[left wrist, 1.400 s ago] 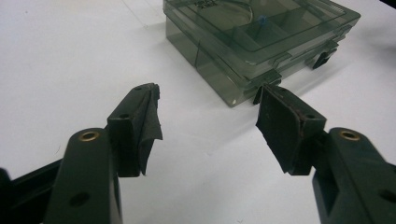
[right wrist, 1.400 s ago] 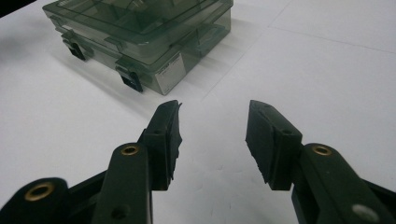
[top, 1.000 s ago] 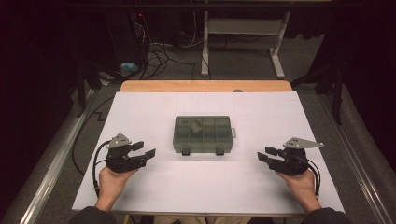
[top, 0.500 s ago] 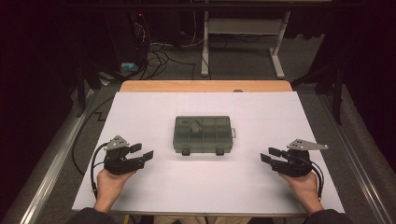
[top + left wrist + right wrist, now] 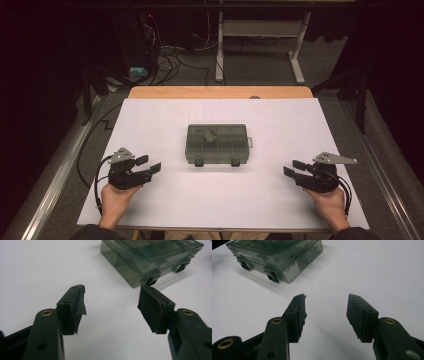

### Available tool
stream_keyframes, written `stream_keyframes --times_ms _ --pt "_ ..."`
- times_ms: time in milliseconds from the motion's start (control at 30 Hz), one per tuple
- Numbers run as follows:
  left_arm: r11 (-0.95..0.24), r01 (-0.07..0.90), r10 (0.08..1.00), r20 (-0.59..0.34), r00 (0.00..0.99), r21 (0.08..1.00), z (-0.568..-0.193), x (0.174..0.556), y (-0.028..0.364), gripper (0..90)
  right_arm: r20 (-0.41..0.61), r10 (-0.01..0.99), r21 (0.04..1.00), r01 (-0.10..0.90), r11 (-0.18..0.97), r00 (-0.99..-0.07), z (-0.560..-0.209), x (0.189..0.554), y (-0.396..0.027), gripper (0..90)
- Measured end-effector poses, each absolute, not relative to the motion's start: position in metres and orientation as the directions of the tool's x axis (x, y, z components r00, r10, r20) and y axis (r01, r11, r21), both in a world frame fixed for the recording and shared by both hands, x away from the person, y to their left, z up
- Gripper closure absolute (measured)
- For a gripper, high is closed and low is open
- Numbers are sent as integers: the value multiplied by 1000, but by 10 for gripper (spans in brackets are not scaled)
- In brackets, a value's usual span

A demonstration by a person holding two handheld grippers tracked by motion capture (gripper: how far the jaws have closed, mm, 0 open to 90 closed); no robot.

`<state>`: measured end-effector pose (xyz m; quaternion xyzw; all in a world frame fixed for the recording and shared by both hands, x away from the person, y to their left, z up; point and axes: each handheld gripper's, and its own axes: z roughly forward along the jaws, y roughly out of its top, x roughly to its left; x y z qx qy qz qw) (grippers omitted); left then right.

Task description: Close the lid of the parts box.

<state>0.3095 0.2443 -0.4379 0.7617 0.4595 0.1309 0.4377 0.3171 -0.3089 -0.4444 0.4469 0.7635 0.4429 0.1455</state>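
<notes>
A smoky clear plastic compartment box [image 5: 217,144] lies lid-down-shut in the middle of the white table [image 5: 225,205], its two black latches toward me. My left gripper [image 5: 149,164] rests at the near left, well short of the box [image 5: 150,257], jaws open with nothing between them [image 5: 111,307]. At the near right sits my right gripper [image 5: 294,168], also apart from the box [image 5: 274,257]. Its jaws [image 5: 325,312] have just been opening and hold nothing.
A bare wooden strip [image 5: 220,92] runs along the table's far edge. Beyond it stand a white desk frame [image 5: 260,45] and tangled cables [image 5: 165,57] on the dark floor. Metal rails [image 5: 50,185] flank both table sides.
The right gripper's jaws have spread slightly wider. Both hands have kept roughly in place.
</notes>
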Motion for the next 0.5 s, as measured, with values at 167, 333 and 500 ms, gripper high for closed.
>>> stream_keyframes --times_ms 167,333,500 --pt "-190 585 819 -202 537 788 -439 307 247 381 177 820 809 555 194 -545 -447 314 -314 488" --pt "-187 586 825 -198 529 788 -441 304 250 379 184 830 808 562 177 -526 -449 311 -319 472" --pt "-168 586 830 -207 518 793 -443 301 254 379 176 837 813 556 173 -518 -450 310 -322 442"
